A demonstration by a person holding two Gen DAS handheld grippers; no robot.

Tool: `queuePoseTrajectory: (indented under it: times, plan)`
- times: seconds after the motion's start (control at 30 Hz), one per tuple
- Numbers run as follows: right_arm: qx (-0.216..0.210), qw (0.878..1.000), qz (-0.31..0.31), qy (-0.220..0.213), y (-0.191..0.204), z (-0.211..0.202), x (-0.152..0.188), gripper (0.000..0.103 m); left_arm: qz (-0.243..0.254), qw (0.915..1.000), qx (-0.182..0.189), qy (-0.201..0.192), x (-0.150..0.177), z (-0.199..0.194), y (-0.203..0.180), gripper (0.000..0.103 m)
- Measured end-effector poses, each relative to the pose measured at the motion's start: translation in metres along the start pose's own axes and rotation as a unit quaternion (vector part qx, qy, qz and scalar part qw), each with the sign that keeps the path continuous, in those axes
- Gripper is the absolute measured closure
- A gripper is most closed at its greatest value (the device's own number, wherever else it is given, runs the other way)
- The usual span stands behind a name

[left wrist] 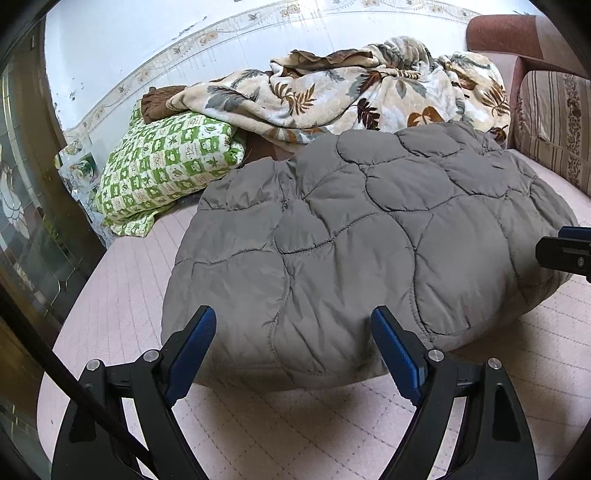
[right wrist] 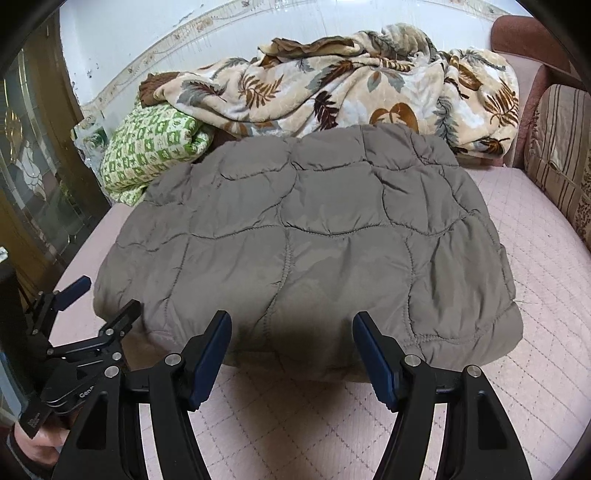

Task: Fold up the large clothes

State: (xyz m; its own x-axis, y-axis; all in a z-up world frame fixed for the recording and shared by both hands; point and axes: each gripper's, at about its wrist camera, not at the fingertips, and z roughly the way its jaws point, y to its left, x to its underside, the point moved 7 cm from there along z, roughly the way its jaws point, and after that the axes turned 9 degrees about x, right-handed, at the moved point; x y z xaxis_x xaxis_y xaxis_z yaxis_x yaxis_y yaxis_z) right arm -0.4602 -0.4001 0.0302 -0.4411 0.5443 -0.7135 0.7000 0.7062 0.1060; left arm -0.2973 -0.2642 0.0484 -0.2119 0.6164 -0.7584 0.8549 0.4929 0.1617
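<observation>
We have two cameras, one on each gripper, both low at the near edge of the bed (left wrist: 258, 424), looking forward and down between their own jaws. Both sit close to the gray puffy coat (left wrist: 369, 229). The left one looks from the left, the right one from the right. Both see the coat, the leafy blanket (right wrist: 351, 85), and the far wall.

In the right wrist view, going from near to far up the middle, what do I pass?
Right gripper → pink quilted cover → grey quilted jacket → leaf-print blanket → white wall.
</observation>
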Motion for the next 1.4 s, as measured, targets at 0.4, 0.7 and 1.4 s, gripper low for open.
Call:
queuePoseTrajectory:
  times: [0.4, 0.7, 1.4]
  plan:
    - [-0.010, 0.999, 0.025, -0.021, -0.013, -0.044, 0.019, 0.031, -0.062, 0.9977, 0.028, -0.005, 0.016, -0.034, 0.000, 0.018]
    - [-0.023, 0.998, 0.027, -0.044, -0.016, -0.076, 0.035, 0.031, -0.073, 0.9971, 0.017, -0.013, 0.030, -0.056, 0.008, 0.018]
    - [-0.026, 0.998, 0.044, -0.042, -0.026, -0.077, 0.039, 0.030, -0.084, 0.9963, 0.012, -0.014, 0.034, -0.059, 0.015, 0.018]
